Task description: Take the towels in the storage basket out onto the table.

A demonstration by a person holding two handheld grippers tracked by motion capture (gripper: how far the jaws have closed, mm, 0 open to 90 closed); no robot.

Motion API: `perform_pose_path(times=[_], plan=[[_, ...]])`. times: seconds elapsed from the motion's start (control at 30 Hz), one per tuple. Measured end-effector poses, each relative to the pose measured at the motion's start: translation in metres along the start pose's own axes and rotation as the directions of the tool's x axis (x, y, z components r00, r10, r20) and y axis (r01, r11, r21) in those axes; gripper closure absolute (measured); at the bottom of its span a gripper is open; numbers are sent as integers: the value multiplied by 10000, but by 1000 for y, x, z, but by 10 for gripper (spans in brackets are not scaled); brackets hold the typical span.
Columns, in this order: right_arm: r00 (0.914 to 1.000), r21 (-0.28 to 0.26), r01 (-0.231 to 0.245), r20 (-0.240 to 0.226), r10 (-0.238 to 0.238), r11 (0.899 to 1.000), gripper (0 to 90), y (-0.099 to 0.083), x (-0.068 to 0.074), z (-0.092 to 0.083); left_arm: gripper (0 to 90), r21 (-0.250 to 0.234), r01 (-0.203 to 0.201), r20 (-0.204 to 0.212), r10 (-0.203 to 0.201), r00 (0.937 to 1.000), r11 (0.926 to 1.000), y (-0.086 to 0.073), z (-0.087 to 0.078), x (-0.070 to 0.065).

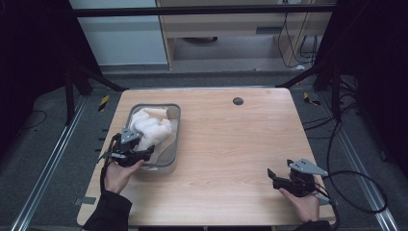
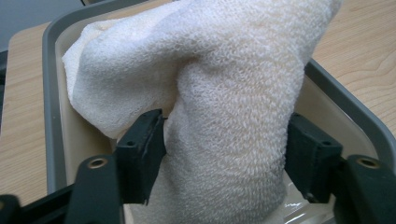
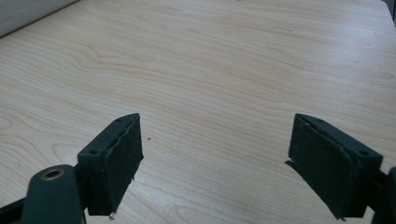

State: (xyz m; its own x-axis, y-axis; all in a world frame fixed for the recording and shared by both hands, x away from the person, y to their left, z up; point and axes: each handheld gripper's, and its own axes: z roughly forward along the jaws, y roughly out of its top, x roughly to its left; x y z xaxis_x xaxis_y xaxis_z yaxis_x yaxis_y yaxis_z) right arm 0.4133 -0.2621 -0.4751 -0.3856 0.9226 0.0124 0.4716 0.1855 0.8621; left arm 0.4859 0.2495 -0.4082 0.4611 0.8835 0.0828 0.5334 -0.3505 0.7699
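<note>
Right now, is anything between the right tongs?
No: the right tongs stand wide apart over bare wooden table, with nothing between them.

A lab: metal frame rails (image 1: 45, 168), loose floor cables (image 1: 358, 178).

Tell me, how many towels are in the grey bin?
1. One white towel lies bunched up in the grey bin at the table's left side, with the left gripper around a fold of it. Another could be hidden underneath.

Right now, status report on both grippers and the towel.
Left gripper pinching the white terry towel in the grey tray. Right gripper open over bare wooden table. Nothing in the way.
</note>
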Motion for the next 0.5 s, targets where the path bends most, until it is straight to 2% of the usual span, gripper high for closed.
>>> perform_pose_path(times=[0.17,0.5], plan=[[10000,-25,51,31,-51,10000,174,0,-1,0,420,211,-72,21,72,10000,9998,3,6,-2],[10000,45,67,20,-67,10000,174,0,-1,0,628,700,62,-57,-58,10000,9975,8,10,-1]])
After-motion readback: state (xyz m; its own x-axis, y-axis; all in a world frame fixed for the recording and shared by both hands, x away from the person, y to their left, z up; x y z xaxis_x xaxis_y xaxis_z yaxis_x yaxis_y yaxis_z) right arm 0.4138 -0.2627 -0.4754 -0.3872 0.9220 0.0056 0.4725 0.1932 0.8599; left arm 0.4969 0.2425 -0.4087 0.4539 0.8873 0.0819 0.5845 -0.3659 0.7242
